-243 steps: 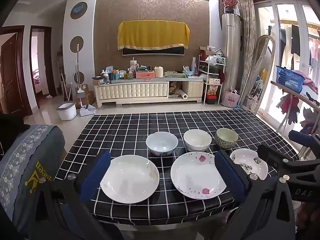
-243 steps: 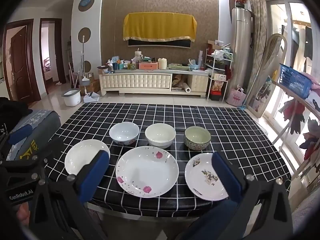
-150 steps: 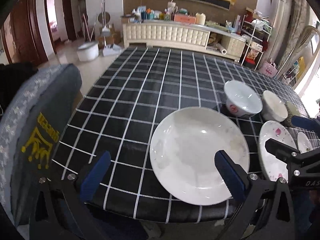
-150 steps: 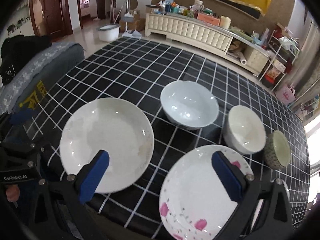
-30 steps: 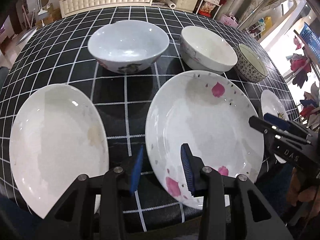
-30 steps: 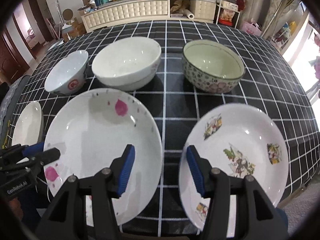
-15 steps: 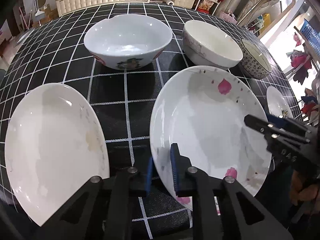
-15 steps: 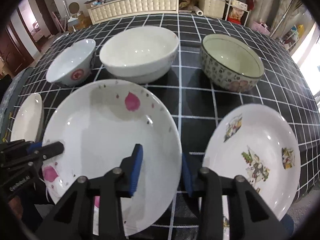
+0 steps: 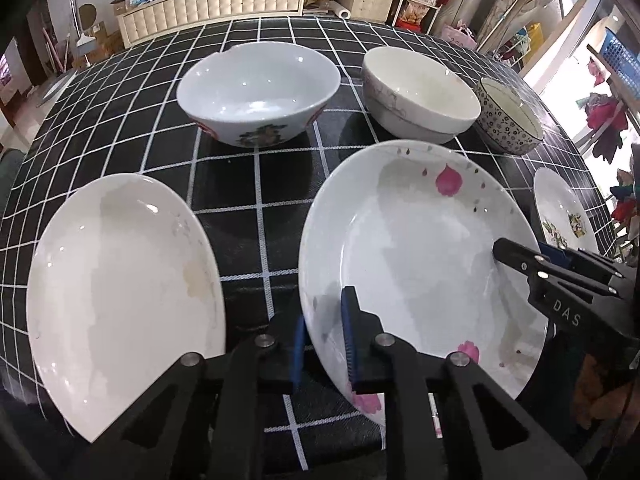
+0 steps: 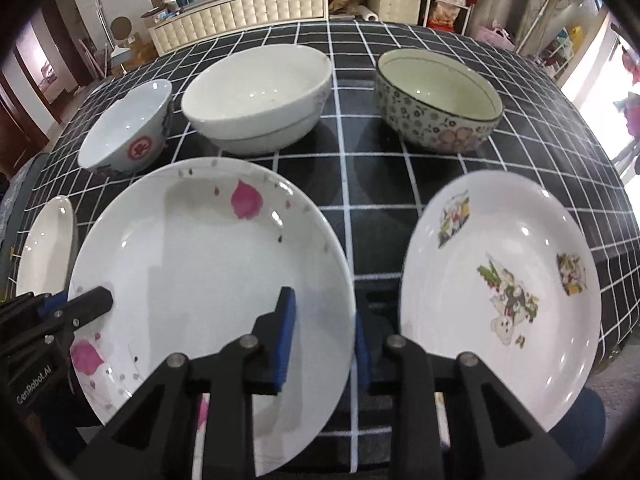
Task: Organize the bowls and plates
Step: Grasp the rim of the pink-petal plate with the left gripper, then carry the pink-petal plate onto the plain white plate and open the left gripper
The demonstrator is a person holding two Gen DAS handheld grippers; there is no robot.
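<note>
A large white plate with pink petals (image 9: 420, 240) (image 10: 192, 280) lies at the table's near edge. My left gripper (image 9: 323, 344) is shut on its left rim, one finger inside and one outside. On the opposite rim my right gripper (image 10: 324, 340) is shut the same way. Each gripper shows in the other's view: the right gripper (image 9: 506, 252) and the left gripper (image 10: 90, 304). A plain white plate (image 9: 120, 280) lies to the left and a flower-print plate (image 10: 500, 280) to the right. Behind stand a blue-white bowl (image 9: 260, 88), a white bowl (image 10: 256, 96) and a patterned bowl (image 10: 436, 100).
The table (image 9: 120, 120) wears a black cloth with a white grid, and its far half is bare. Beyond it stand a cream sideboard (image 9: 224, 0) and a shelf rack (image 10: 448, 4). A drying rack with a blue basket (image 9: 620, 56) is at the right.
Both grippers moved in over the petal plate and narrowed their jaws from wide open down onto its left and right rims. The other dishes have not moved.
</note>
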